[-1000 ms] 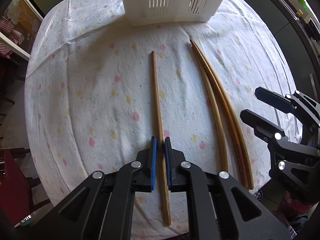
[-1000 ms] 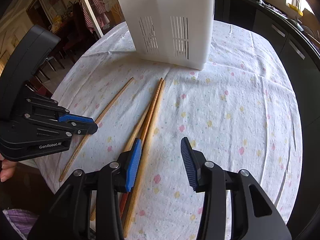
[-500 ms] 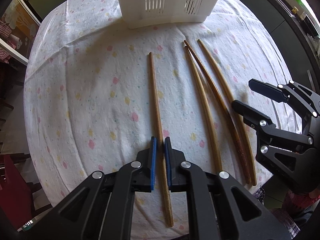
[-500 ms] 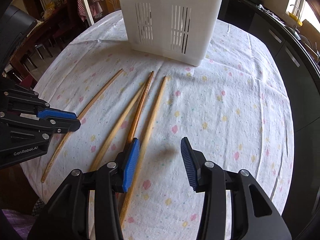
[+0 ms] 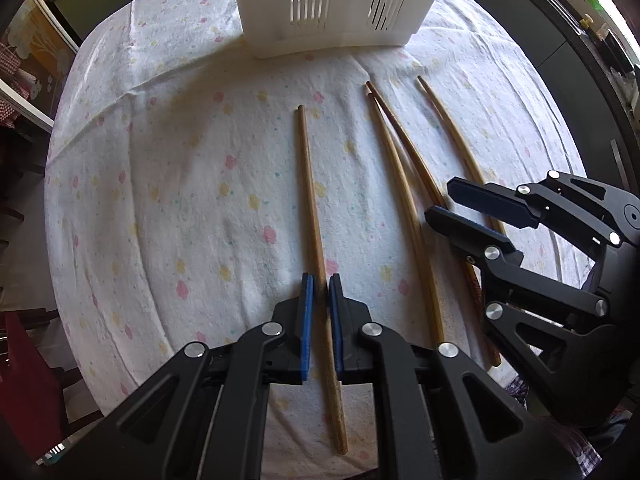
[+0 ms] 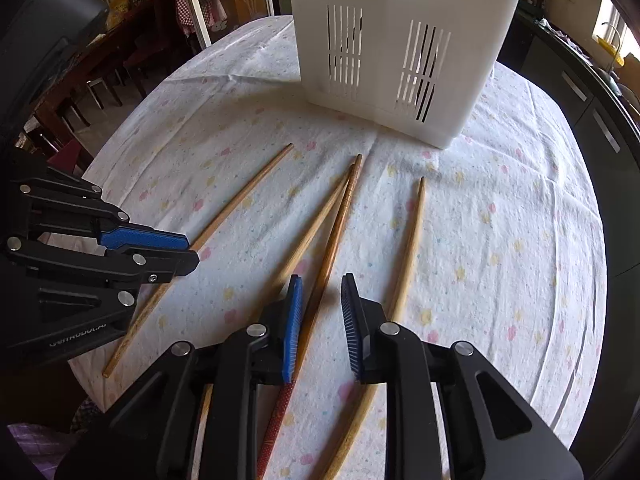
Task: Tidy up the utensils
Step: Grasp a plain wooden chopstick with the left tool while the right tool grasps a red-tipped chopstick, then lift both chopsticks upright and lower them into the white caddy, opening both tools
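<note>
Chopsticks (image 6: 328, 256) now fanned (right fingers (image 6: 294, 320) narrower)

Left gripper (image 5: 319, 286) jaws nearly closed, right gripper (image 6: 320, 292) jaws parted

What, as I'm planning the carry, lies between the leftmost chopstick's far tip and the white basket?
Only bare tablecloth; the left wrist view shows it.

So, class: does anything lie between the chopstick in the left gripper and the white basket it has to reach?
Nothing visible does. Beyond the chopstick held by the left gripper, only bare tablecloth leads to the white basket.
</note>
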Tool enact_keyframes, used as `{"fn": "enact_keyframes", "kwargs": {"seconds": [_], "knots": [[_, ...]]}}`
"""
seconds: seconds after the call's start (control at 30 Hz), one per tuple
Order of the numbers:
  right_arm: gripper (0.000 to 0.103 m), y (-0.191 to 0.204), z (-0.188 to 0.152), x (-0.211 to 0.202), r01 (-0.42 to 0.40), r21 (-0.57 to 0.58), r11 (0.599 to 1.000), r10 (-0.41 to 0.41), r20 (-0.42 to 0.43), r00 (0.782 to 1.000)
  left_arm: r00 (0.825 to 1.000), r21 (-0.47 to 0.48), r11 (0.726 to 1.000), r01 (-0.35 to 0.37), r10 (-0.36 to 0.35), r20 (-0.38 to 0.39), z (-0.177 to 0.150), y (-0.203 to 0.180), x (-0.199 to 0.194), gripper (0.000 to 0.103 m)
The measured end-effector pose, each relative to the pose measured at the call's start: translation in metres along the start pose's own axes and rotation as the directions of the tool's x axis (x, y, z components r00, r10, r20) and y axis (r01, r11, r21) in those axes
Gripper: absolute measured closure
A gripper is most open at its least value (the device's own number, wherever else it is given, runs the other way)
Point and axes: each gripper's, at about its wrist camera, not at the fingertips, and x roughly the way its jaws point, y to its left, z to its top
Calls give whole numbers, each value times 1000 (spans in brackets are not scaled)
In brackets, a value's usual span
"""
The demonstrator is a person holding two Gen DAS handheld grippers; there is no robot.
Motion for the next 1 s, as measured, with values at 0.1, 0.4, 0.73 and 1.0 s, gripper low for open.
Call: {"fn": "enact_keyframes", "kwargs": {"seconds": [0.1, 0.4, 0.73, 1.0], "knots": [[84, 2, 5, 4, 6, 7, 1000, -6, -10, 1000, 1000, 1, 1000, 2, -2, 2, 0, 1, 0, 93], [90, -3, 9, 5, -2, -11, 1000, 1, -53, 999, 1000, 0, 1000, 7, -7, 10, -1, 1, 0, 93], [96, -19, -1, -16, -54, 55, 997, 52, 32, 998, 999, -29, 999, 31, -30, 19, -3, 10, -1, 96], [96, -50, -18, -72, -142, 141, 980, 118, 165, 979, 997, -40, 998, 56, -54, 60, -6, 20, -23, 96]]}}
